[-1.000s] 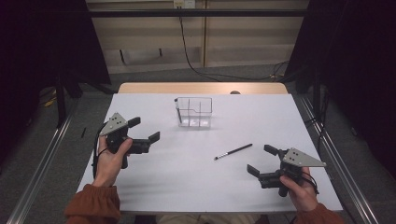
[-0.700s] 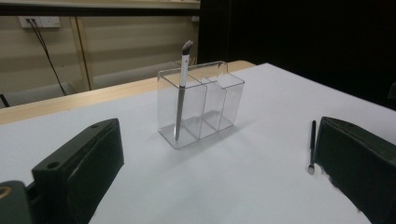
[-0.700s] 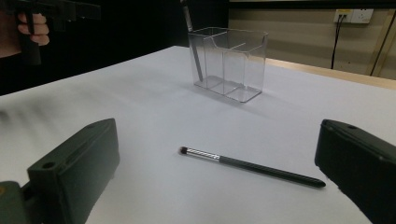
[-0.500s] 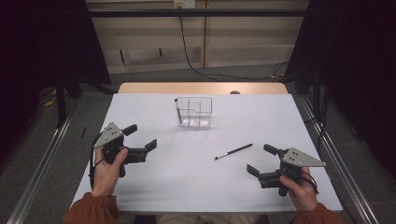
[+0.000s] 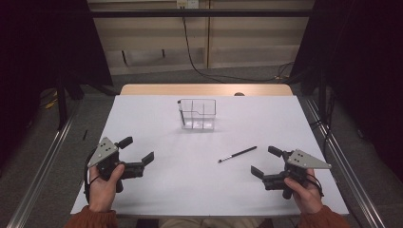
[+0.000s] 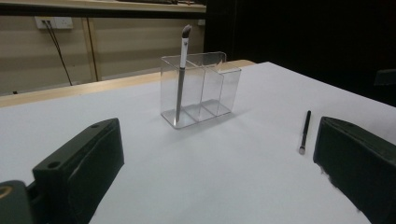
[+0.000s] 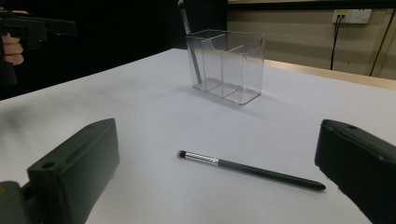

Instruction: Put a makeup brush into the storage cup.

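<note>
Since the earlier frames we note that the left gripper (image 5: 138,151) has drawn back toward the person's side of the tabletop (image 5: 157,190) and sits lower and nearer the left edge; the right gripper (image 5: 266,162) has kept its station.

We record the left hand (image 5: 103,183) wrapped round its gripper's handle from below, forearm entering from the bottom edge in a rust-coloured sleeve (image 5: 90,219), the grey plate uppermost and the fingers (image 5: 148,157) aimed right and slightly away from the person. These fingers stand wide apart and hold nothing; in the left gripper view bare tabletop lies between them.

We record the right hand (image 5: 304,192) gripping its handle likewise, fingers (image 5: 274,151) pointing left and inward across the tabletop. They too stand wide and empty.

We find a loose black brush (image 5: 237,154) lying flat on the tabletop, right of centre, bristle end toward the person's left and handle angled away to the right. It lies just ahead of the right gripper, apart from it; in the right gripper view it lies crosswise between the two fingers but beyond their tips, untouched.

We find a clear organizer (image 5: 203,114) with three compartments standing upright toward the far middle of the tabletop, well apart from both grippers. A second brush (image 6: 181,70) stands in its left end compartment, bristles up, leaning slightly.
</note>
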The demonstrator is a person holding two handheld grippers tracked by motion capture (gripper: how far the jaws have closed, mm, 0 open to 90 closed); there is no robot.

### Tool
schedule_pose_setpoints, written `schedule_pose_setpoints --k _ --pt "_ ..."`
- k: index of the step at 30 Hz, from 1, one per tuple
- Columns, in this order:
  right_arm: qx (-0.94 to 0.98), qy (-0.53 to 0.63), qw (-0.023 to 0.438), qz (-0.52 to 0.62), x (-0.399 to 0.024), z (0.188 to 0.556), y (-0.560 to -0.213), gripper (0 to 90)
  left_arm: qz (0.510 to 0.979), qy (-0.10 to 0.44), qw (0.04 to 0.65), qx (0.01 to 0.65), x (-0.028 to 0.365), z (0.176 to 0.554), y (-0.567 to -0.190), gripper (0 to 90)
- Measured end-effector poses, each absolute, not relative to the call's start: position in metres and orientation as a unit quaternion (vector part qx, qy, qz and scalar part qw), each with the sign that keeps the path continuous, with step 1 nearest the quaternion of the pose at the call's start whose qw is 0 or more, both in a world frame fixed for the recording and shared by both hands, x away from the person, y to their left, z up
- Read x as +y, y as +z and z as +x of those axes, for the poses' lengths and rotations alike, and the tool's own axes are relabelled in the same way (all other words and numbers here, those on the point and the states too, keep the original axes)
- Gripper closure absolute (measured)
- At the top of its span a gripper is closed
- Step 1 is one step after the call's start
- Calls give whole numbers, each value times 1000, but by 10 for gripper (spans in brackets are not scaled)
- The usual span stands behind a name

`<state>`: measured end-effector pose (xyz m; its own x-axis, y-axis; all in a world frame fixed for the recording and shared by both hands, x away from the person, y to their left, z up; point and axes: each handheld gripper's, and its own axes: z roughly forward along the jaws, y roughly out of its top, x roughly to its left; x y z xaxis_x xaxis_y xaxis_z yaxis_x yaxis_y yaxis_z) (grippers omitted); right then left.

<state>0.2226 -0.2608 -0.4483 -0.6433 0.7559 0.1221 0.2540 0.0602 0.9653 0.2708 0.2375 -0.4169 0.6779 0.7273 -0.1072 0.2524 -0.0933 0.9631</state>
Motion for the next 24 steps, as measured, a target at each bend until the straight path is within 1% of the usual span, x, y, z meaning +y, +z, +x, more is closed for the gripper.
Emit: schedule_pose_setpoints --k 9,22,24 --pt "695 584 216 360 -261 220 -447 0 713 199 570 357 250 257 -432 23" --pt "690 587 216 364 -261 221 -445 0 705 200 574 364 260 250 -432 22" --pt "690 584 218 367 -261 223 -445 0 705 195 578 362 261 249 -433 42"
